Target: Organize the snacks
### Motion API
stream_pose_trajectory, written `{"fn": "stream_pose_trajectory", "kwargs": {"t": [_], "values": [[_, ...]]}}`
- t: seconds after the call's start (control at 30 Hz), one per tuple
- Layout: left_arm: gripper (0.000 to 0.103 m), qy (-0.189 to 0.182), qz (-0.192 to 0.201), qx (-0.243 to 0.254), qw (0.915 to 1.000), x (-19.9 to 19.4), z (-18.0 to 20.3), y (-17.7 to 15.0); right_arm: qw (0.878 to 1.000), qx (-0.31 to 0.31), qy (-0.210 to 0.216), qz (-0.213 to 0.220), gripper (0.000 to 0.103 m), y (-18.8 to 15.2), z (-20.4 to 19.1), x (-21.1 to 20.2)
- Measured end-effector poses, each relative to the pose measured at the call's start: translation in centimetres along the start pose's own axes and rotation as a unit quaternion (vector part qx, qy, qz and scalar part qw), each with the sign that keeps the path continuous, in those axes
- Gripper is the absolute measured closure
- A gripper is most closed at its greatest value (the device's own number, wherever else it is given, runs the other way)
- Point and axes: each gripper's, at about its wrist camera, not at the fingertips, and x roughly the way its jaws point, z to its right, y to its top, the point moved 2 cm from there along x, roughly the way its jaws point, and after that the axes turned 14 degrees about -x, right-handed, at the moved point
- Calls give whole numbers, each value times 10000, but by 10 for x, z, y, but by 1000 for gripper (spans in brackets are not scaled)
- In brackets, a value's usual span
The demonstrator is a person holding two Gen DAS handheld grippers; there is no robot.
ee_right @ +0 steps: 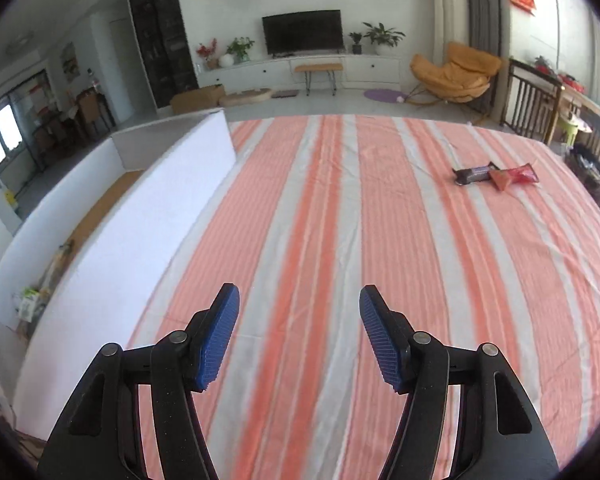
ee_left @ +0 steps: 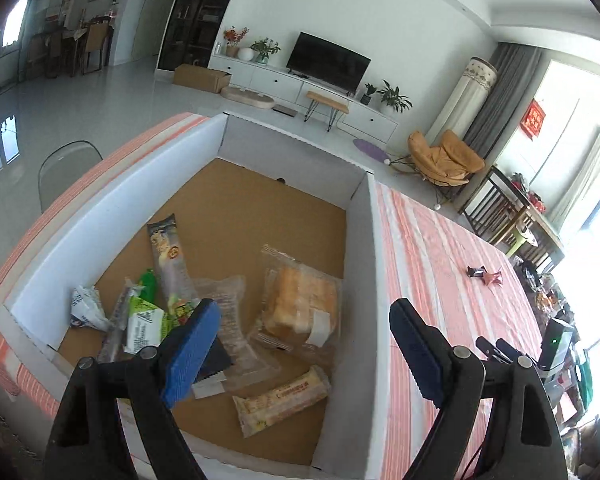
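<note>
A white-walled box (ee_left: 120, 200) with a brown floor holds several wrapped snacks: a bread pack (ee_left: 300, 304), a long yellow bar (ee_left: 280, 400), a tall stick pack (ee_left: 166, 256), green packets (ee_left: 144, 316). My left gripper (ee_left: 300, 340) is open and empty above the box's near end. My right gripper (ee_right: 299, 332) is open and empty over the striped cloth (ee_right: 380, 260). A dark bar (ee_right: 474, 173) and a red packet (ee_right: 516, 176) lie together on the cloth at the far right, also in the left wrist view (ee_left: 486, 273). The box shows at the left of the right wrist view (ee_right: 132, 216).
The table with the orange-and-white striped cloth (ee_left: 440, 260) ends at a far edge before the living-room floor. A black device with a green light (ee_left: 556, 344) and clutter stand off the table's right side. A chair (ee_left: 64, 168) stands beyond the box.
</note>
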Motion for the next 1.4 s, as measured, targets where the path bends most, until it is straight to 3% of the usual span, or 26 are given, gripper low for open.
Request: {"fn": "stream_pose_trajectory", "kwargs": {"t": [0.07,0.2,0.27,0.37,0.53,0.7,0.73,0.8,0.87,0.93,1.0,1.4], "values": [[12,-342,-220,342,9986,9,42,-15,9973,80,-691,-229,37,-28,41,8],[3,-798,-677,976,9897,37,118,-57,9828,632,-1681,-422,37,-68,104,6],[3,-913,-936,1248,9835,58,155,-79,9771,1327,-1638,-299,37,-72,129,-8],[3,-932,-1024,1647,9766,95,195,-113,9660,1557,-2056,-191,28,-79,138,-15],[3,-350,-1010,2351,9661,182,230,-148,9631,1572,-2066,-717,29,-86,139,6],[4,87,-1268,2459,9609,253,232,-161,9642,1741,-1764,-944,28,-92,144,20],[4,236,-1238,2490,9603,258,234,-163,9639,1768,-1729,-987,28,-93,146,23],[3,114,-1167,2486,9615,260,239,-163,9621,1881,-1720,-971,23,-93,152,27],[2,240,-1292,2557,9578,268,237,-165,9599,2042,-1661,-963,21,-90,162,34],[0,367,-1274,2723,9530,269,241,-171,9577,2233,-1544,-952,14,-89,175,42],[0,341,-1292,2700,9535,267,239,-170,9555,2308,-1551,-983,7,-87,185,48],[0,340,-1296,2701,9535,269,241,-170,9564,2292,-1520,-983,6,-87,188,48]]}}
